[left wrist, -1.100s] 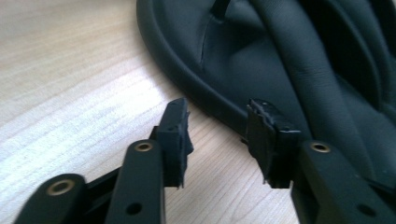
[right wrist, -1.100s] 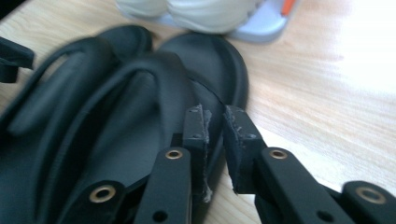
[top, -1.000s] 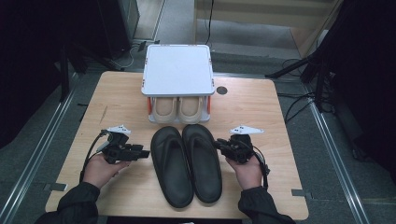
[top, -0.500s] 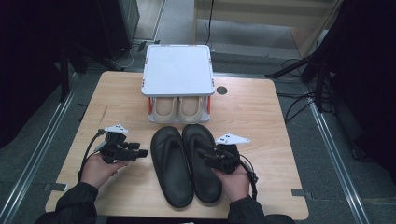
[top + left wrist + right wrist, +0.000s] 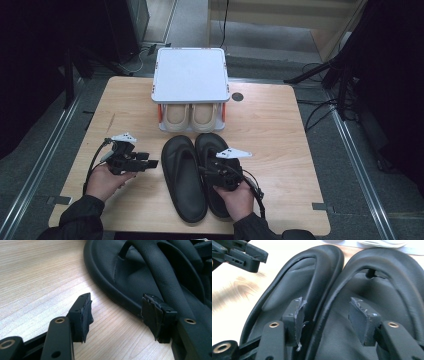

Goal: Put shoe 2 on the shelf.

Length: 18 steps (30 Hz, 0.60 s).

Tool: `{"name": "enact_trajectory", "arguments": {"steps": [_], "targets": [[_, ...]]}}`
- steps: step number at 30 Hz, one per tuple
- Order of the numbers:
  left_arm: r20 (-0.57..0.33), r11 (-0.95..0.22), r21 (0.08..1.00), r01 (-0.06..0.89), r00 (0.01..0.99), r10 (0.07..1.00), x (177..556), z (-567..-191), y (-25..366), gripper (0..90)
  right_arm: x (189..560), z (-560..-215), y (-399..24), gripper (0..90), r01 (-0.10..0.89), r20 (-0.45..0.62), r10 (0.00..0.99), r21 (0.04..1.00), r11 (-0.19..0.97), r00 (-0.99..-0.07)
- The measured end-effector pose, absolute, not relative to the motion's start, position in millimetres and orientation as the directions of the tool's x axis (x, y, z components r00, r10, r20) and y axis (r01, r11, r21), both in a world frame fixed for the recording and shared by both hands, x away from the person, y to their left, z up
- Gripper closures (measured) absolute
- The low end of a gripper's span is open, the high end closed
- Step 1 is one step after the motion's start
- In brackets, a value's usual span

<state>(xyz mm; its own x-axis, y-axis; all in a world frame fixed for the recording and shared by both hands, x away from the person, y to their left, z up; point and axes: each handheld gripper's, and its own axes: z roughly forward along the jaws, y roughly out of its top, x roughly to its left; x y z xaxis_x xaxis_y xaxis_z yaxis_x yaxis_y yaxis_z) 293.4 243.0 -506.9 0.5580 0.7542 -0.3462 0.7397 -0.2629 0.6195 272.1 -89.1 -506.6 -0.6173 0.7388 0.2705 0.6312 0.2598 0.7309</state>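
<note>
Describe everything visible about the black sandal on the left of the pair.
The left black sandal is a matte, leather-looking thong sandal with a Y-shaped strap and a raised rim round the footbed. It lies flat, sole down, on the wooden table, toe toward the white rack, its inner edge against the other sandal. The open left gripper sits beside its outer edge.

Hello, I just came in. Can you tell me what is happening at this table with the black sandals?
A person at a wooden table holds a gripper in each hand and works on a pair of black sandals lying side by side in front of a white rack that holds a beige pair. The right gripper hangs over the sandals, its jaws just opened, straddling their inner edges without pressing. The left gripper waits open beside the left sandal, gripping nothing.
</note>
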Motion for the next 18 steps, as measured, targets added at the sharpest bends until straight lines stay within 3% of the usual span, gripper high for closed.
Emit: {"name": "enact_trajectory", "arguments": {"steps": [12,18], "targets": [[-0.343,-0.270,0.607,0.747,0.553,0.759,295,-510,241,42.6,269,-507,-73,39.1,0.630,0.269,0.747,0.736,0.247,-0.607],[-0.295,-0.362,0.568,0.740,0.593,0.749,297,-518,222,59.1,268,-508,-67,38.1,0.621,0.243,0.757,0.739,0.260,-0.607]]}}
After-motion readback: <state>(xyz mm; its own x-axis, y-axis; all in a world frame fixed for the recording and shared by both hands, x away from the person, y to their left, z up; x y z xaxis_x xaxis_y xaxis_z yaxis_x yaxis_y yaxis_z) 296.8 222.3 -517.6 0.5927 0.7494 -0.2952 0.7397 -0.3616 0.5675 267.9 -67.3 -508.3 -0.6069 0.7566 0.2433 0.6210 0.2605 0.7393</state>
